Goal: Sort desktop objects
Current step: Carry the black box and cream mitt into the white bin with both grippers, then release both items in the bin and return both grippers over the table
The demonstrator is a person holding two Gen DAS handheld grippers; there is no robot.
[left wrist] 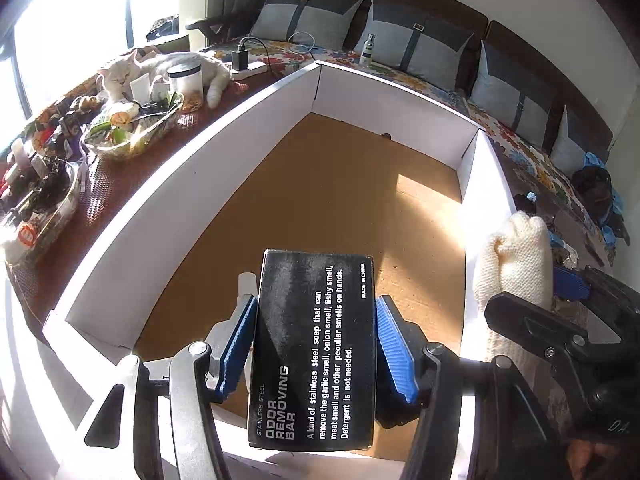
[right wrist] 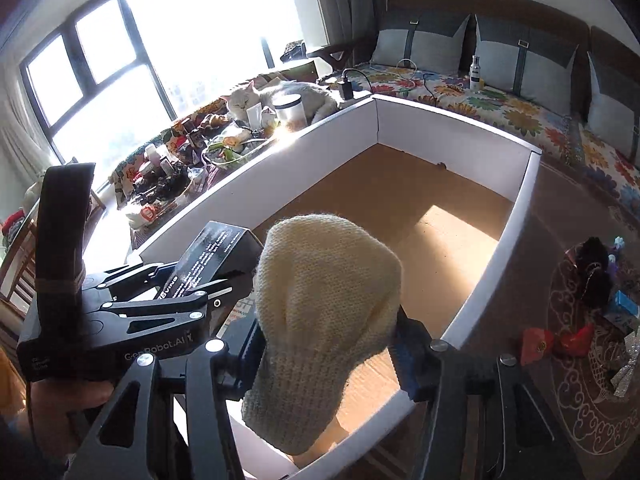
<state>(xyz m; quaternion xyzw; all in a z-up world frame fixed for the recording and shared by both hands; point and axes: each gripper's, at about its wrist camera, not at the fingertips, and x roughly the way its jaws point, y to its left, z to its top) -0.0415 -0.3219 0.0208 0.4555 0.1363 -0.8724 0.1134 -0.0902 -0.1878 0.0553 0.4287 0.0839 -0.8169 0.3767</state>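
My left gripper (left wrist: pixel 316 340) is shut on a black box (left wrist: pixel 314 350) labelled "Odor Removing Bar" and holds it over the near end of a large white-walled cardboard box (left wrist: pixel 200 184) with a brown floor. My right gripper (right wrist: pixel 326 340) is shut on a cream knitted cloth (right wrist: pixel 324 316) and holds it above the same box's near right wall (right wrist: pixel 500 256). The cloth also shows in the left wrist view (left wrist: pixel 516 256), just outside the right wall. The black box shows in the right wrist view (right wrist: pixel 212 260), left of the cloth.
A white cat (left wrist: pixel 160 68) lies at the table's far left beside a jar (left wrist: pixel 186 78) and glass bowls of small items (left wrist: pixel 132 128). Small trinkets (right wrist: pixel 592 300) lie on the patterned mat right of the box. A cushioned bench (right wrist: pixel 500 100) stands behind.
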